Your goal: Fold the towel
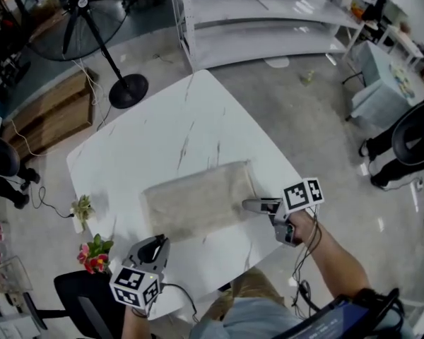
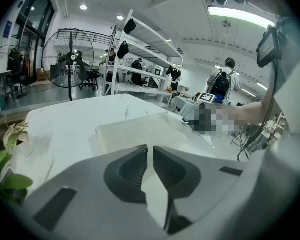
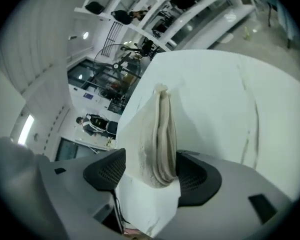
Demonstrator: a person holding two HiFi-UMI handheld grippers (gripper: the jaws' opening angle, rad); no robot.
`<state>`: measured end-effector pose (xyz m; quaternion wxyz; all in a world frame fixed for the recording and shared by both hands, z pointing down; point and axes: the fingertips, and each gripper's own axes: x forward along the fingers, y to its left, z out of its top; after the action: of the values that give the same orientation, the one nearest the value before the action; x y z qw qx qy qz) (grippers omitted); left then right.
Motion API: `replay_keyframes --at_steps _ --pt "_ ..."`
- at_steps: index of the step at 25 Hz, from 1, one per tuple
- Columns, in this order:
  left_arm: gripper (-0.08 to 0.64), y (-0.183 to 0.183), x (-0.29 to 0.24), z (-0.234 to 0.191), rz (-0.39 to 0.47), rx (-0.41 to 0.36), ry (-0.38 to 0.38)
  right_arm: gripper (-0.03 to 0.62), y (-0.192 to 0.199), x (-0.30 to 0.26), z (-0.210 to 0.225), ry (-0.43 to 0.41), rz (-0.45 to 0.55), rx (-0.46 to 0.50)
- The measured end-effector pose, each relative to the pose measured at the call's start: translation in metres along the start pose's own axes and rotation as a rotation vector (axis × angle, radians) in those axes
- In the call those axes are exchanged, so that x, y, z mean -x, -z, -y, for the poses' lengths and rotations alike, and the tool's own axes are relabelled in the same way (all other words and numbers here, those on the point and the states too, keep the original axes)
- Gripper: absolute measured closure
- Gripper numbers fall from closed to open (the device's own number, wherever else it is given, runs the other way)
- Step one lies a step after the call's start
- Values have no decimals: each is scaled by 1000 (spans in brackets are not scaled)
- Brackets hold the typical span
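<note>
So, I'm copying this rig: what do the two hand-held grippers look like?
Both the left hand-held gripper and the right hand-held gripper have light grey shells with dark pads. Each carries a white cube printed with black square markers. Thin black cables trail from the right one.

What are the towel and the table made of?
Towel: it looks like soft woven cloth, beige and matte. In the right gripper view its folded layers end in thick, rounded edges.
Table: the top is white, smooth and slightly glossy, with thin grey veins. That suggests marble or a marble-look surface; the look alone doesn't tell which.
</note>
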<state>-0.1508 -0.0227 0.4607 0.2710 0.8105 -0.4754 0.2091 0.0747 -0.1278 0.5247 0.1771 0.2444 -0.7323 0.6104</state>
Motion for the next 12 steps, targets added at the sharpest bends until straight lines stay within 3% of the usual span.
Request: replay_keyframes --at_steps 1,3,6,12 --pt "520 -1 1 0 5 3 -4 290 1 -3 4 2 -7 -37" --pt "521 -4 5 1 16 11 -13 467 4 -5 12 13 -7 -74" --pt "520 -10 11 2 31 9 -24 497 0 7 11 16 44 -55" --pt "520 -13 24 7 44 7 -36 502 -18 45 7 119 80 77"
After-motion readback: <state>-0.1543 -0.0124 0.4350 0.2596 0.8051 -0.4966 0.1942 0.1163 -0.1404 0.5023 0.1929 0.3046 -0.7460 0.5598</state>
